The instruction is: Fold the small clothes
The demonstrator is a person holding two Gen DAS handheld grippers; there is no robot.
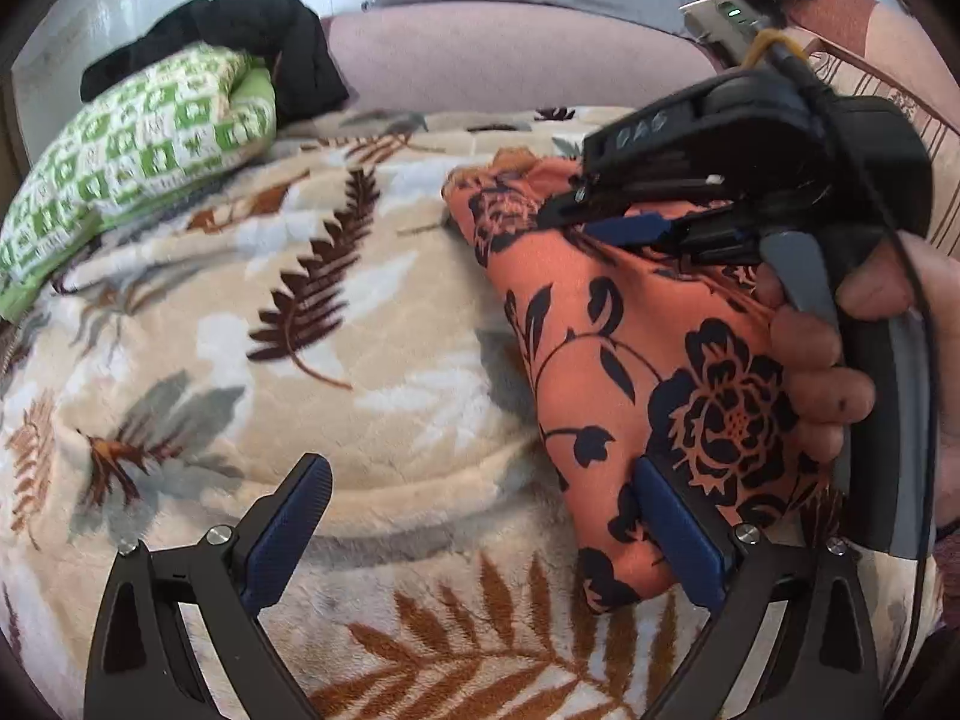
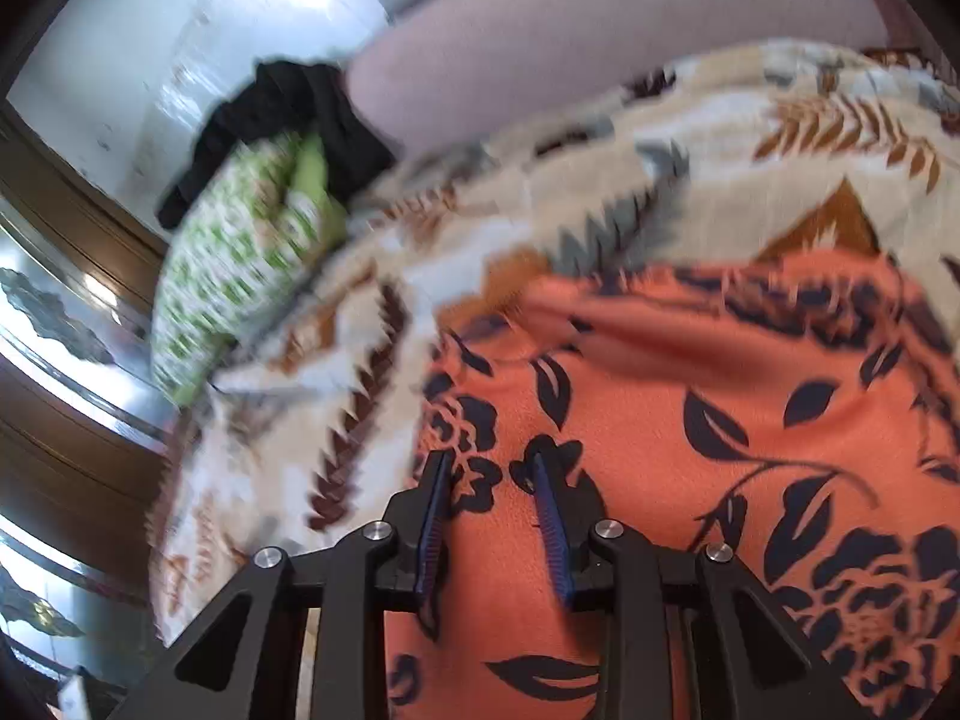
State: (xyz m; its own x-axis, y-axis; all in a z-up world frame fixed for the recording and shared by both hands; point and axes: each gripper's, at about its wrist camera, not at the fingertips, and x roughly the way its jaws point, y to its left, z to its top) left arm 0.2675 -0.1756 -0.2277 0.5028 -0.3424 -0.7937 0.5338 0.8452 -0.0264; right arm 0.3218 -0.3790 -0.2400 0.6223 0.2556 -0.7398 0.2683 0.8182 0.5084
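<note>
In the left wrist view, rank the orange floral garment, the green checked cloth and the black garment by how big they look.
1. Orange floral garment, though it lies nearest the camera, which inflates it.
2. Green checked cloth.
3. Black garment, partly hidden behind the green one, so its true size is unsure.

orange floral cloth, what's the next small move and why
Probably bring the left gripper a little to its right and shut it on the near edge of the orange floral cloth. Its jaws are wide open, with only one finger against the fabric, while the right gripper is at the far end, jaws narrow over the cloth but not clearly clamped.
</note>
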